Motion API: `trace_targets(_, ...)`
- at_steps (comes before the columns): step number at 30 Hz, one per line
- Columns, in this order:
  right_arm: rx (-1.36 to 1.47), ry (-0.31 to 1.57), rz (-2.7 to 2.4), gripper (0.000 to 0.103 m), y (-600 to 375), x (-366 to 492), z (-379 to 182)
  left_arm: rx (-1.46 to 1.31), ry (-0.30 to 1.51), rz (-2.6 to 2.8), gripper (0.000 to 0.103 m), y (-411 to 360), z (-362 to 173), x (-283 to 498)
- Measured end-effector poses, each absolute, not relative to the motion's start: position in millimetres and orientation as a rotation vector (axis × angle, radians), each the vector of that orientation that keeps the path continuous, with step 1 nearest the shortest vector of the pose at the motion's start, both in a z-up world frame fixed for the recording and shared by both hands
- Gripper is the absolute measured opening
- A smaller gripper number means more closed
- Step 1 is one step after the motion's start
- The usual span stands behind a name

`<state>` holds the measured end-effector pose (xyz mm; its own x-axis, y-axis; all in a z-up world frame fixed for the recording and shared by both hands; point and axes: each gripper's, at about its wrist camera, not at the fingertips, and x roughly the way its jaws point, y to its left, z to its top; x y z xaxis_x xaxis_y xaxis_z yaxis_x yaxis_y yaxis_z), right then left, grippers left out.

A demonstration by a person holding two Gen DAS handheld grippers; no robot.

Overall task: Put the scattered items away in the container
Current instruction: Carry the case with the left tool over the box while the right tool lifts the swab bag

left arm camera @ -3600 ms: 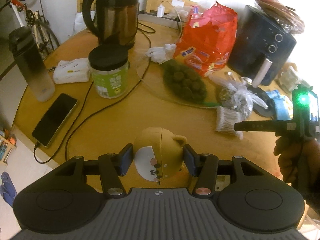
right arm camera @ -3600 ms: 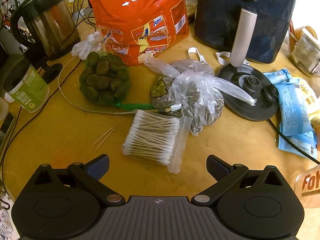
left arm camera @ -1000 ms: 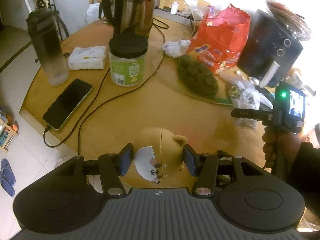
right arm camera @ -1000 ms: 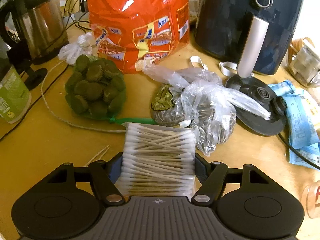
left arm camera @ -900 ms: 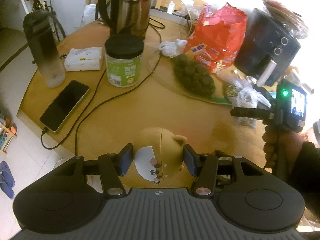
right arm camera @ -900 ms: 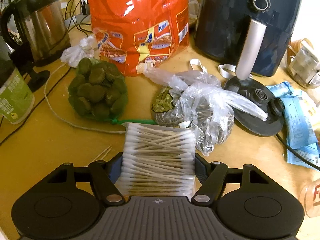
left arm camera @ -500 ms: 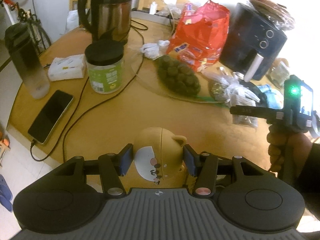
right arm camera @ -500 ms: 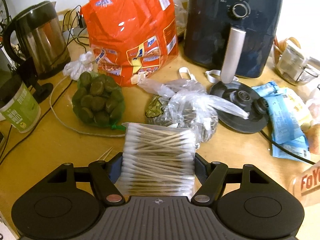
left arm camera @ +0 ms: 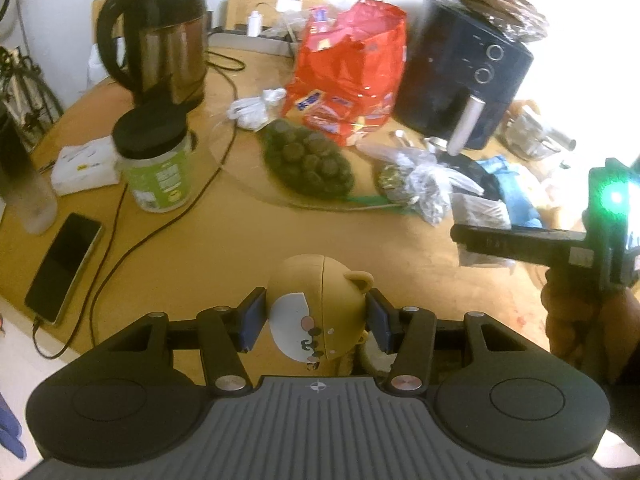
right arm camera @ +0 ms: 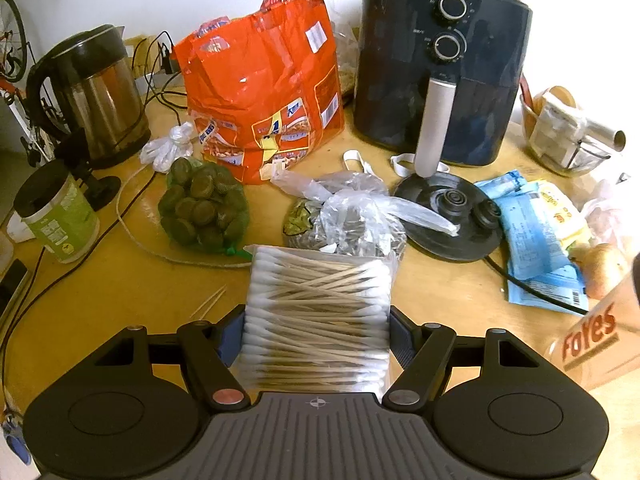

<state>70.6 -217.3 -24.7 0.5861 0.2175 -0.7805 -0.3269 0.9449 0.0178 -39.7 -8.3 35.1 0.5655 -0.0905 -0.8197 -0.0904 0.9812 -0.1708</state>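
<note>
My left gripper (left arm camera: 316, 320) is shut on a tan bear-shaped case (left arm camera: 320, 312) with a white face and holds it above the wooden table's near edge. My right gripper (right arm camera: 316, 332) is shut on a clear pack of cotton swabs (right arm camera: 318, 312) and holds it above the table. The right gripper also shows in the left wrist view (left arm camera: 520, 240), to the right, with the pack partly hidden behind it. A cardboard box (right arm camera: 600, 340) with red lettering sits at the right edge of the right wrist view.
On the table stand a steel kettle (left arm camera: 160, 36), a green jar (left arm camera: 156, 164), an orange snack bag (right arm camera: 260, 84), a dark air fryer (right arm camera: 440, 60), a net of green balls (right arm camera: 200, 208), a plastic bag (right arm camera: 352, 216), a kettle base (right arm camera: 452, 212), a phone (left arm camera: 64, 264) and cables.
The right gripper closed on the cotton swab pack and has lifted it off the table. Both grippers have moved right. The left gripper still holds the bear case.
</note>
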Motion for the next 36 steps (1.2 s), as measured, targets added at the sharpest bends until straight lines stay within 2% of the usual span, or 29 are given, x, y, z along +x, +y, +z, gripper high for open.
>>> trace_targets(36,-0.018,0.9,0.177,0.073,-276.8,-5.1,4.9,-0.05,0.989,-0.29,0.052,-75.4,32.6,-0.8)
